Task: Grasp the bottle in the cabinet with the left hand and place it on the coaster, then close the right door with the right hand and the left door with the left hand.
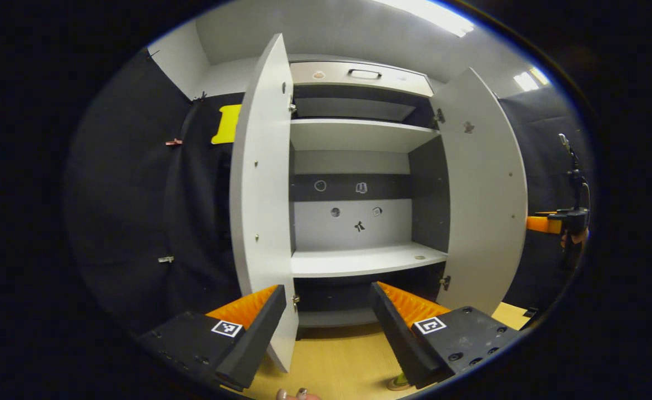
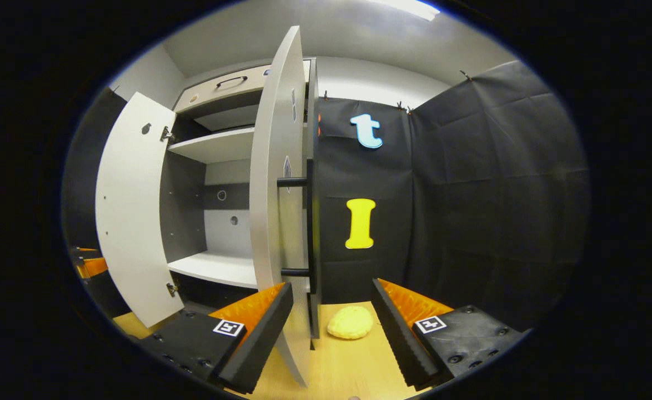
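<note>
While both doors [image 1: 262, 194] gape, coaster [image 1: 398, 382] mostly cut off.

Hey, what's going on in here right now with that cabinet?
A person holds a pair of tongs in each hand in front of a cabinet with both doors wide open. The left tongs are open and face its shelves, where no bottle is visible. The right tongs are open beside the right door, near its handle, not touching it. Neither door is closed yet.
</note>
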The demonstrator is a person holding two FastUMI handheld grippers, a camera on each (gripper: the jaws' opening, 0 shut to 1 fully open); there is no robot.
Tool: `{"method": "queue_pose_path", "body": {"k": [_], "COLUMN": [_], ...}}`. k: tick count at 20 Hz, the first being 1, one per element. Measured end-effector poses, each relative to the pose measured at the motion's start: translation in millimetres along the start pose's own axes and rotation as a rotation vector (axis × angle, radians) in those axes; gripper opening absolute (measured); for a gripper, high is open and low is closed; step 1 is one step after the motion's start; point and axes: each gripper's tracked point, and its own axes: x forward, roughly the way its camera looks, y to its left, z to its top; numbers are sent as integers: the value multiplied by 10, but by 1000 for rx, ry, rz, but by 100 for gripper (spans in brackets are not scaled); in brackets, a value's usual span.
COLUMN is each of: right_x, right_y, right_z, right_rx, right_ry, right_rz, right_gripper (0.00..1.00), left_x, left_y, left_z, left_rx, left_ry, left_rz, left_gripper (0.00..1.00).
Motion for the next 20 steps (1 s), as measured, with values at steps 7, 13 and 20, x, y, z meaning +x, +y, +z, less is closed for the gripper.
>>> {"method": "queue_pose_path", "body": {"k": [7,13,20], "right_x": [168,318,619], "right_y": [471,940,1621], "right_z": [-34,-79,-81], "right_rx": [3,0,23], "right_ry": [36,35,20], "right_rz": [234,328,405], "right_gripper": [96,96,96], "left_x": [-107,-225,-207], "left_y": [297,496,930], "left_z": [-14,-35,-102], "left_rx": [-26,15,13], "left_ry": [20,43,87], "left_rz": [121,172,209], "left_gripper": [96,96,96]}}
